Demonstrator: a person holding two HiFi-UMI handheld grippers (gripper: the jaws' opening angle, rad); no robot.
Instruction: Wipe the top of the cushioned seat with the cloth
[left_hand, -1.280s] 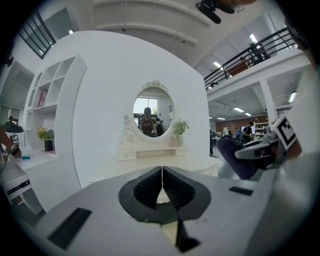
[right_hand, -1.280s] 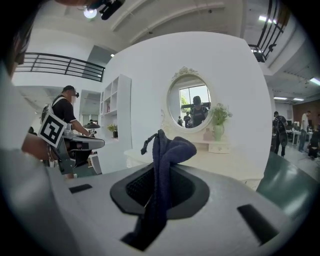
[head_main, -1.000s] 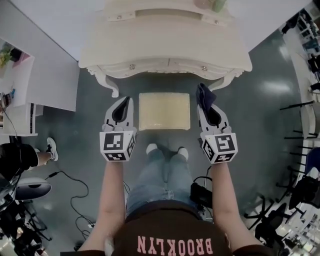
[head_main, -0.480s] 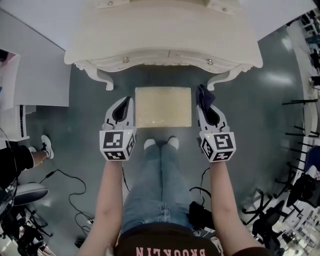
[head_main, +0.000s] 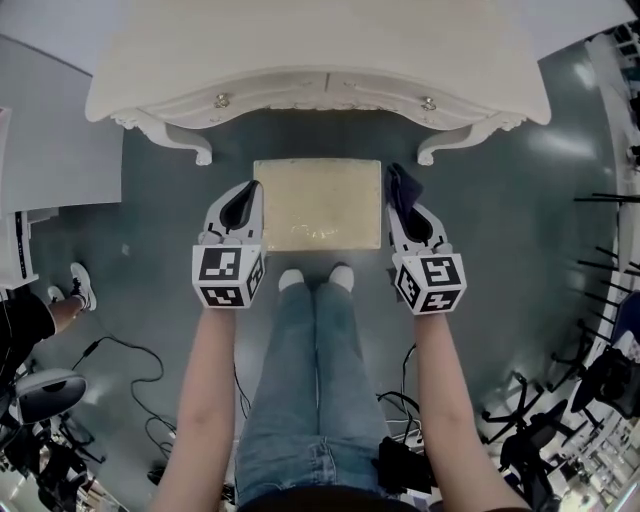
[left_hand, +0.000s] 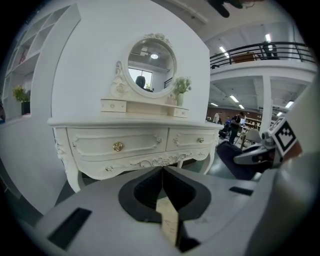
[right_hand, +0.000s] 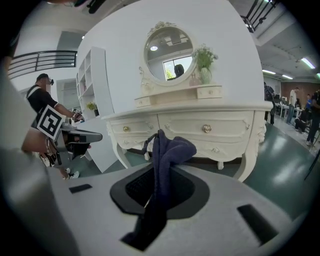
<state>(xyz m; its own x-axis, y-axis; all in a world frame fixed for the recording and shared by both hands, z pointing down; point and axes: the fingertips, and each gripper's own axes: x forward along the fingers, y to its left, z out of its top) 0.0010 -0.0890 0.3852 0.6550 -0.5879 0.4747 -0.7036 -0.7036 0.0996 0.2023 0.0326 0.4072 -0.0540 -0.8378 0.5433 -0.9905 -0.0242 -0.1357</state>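
Head view: right gripper (head_main: 398, 203) pinches cloth (head_main: 403, 182), left gripper (head_main: 248, 196) pressed together, empty, cushioned seat (head_main: 318, 203) between them; approach step, next likely cloth left-down onto seat.

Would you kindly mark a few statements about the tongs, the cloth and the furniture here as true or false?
1. The right tongs are shut on a dark blue cloth. True.
2. The cloth lies spread flat on top of the cushioned seat. False: it hangs from the right tongs, off the seat's right edge.
3. The left tongs are closed with nothing between them. True.
4. The dressing table carries a square mirror. False: its mirror is round, in an ornate frame.
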